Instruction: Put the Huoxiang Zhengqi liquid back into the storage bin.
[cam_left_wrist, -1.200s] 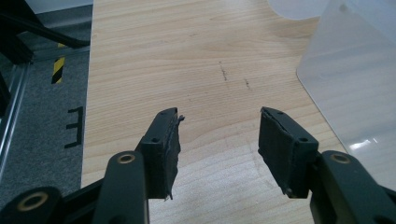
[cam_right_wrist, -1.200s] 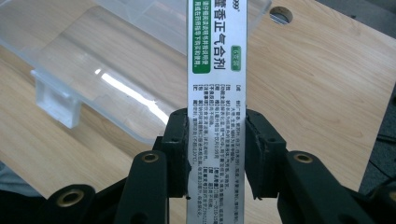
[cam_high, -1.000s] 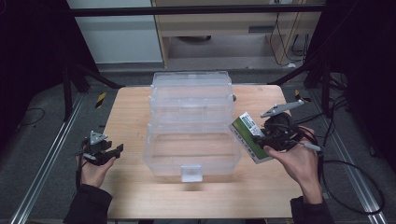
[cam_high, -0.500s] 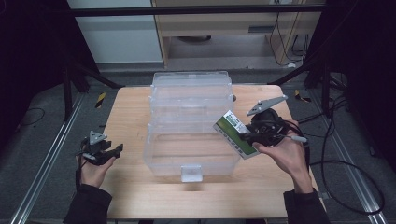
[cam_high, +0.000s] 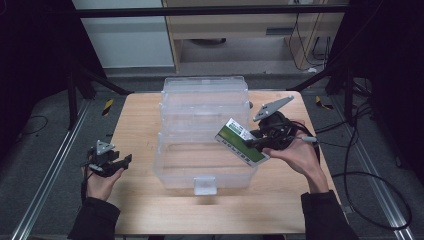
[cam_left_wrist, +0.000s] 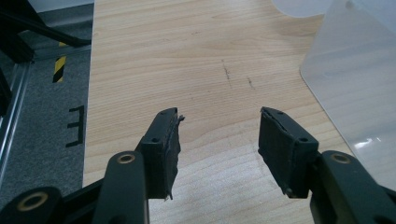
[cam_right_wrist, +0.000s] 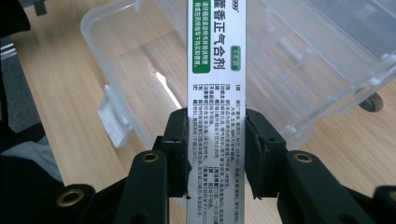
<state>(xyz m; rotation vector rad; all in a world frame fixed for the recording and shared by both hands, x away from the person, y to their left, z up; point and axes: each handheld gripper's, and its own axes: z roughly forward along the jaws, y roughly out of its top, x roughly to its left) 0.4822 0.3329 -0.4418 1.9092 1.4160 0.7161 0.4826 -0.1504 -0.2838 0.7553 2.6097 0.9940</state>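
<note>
Right gripper (cam_right_wrist: 215, 140): jaws clamped on the long sides of a green-and-white printed box (cam_right_wrist: 215, 70), which is held tilted over the right-hand edge of the open clear plastic bin (cam_high: 205, 145) on the wooden table (cam_high: 140, 115). Left gripper (cam_left_wrist: 219, 140): jaws apart, nothing between them, low over bare tabletop, just beside the bin's left wall and clear of it.
</note>
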